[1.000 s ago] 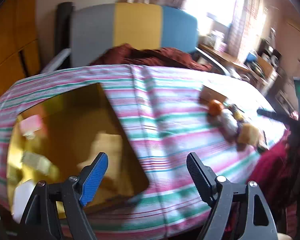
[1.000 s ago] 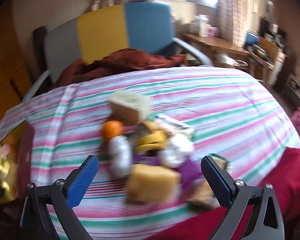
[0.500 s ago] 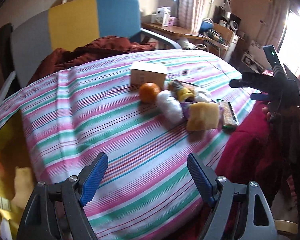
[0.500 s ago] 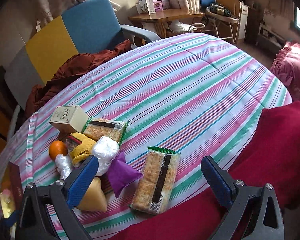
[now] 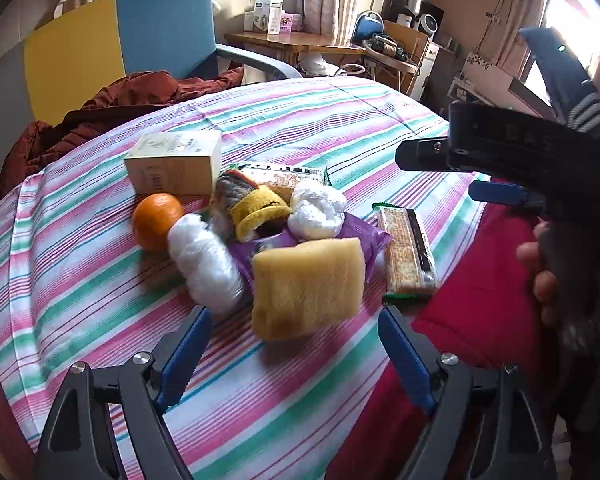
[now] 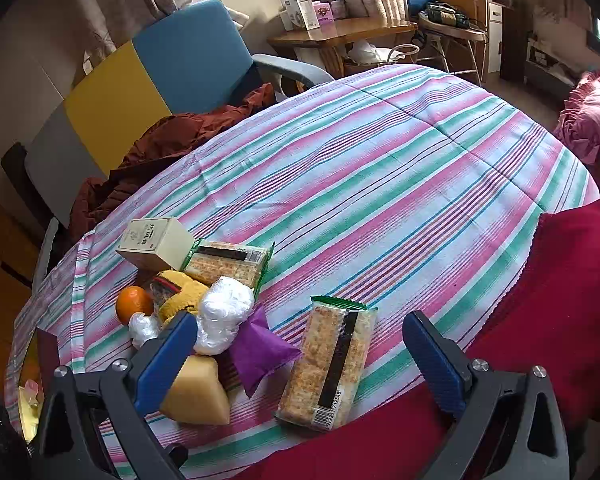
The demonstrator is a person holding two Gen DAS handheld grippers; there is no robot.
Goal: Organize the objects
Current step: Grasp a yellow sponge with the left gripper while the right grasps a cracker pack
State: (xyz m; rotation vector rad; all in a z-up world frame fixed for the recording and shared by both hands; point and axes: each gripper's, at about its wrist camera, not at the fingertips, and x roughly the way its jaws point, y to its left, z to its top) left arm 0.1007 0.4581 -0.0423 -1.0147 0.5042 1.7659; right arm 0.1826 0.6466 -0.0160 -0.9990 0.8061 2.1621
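Note:
A pile of small items lies on the striped tablecloth: a yellow sponge, an orange, a white plastic-wrapped bundle, a cream box, a purple packet and a cracker pack. My left gripper is open, just short of the sponge. My right gripper is open above the table's near edge, over the cracker pack and purple packet. The right gripper's body shows in the left wrist view, held by a hand.
A second cracker pack lies behind the pile beside the cream box. A gold tray's edge is at the far left. A chair with a rust-red garment stands behind the table. Red fabric lies at the near right.
The left gripper has swung right, from the gold tray to the pile, and come close to the sponge. The right gripper has drawn back and turned right, toward the near cracker pack.

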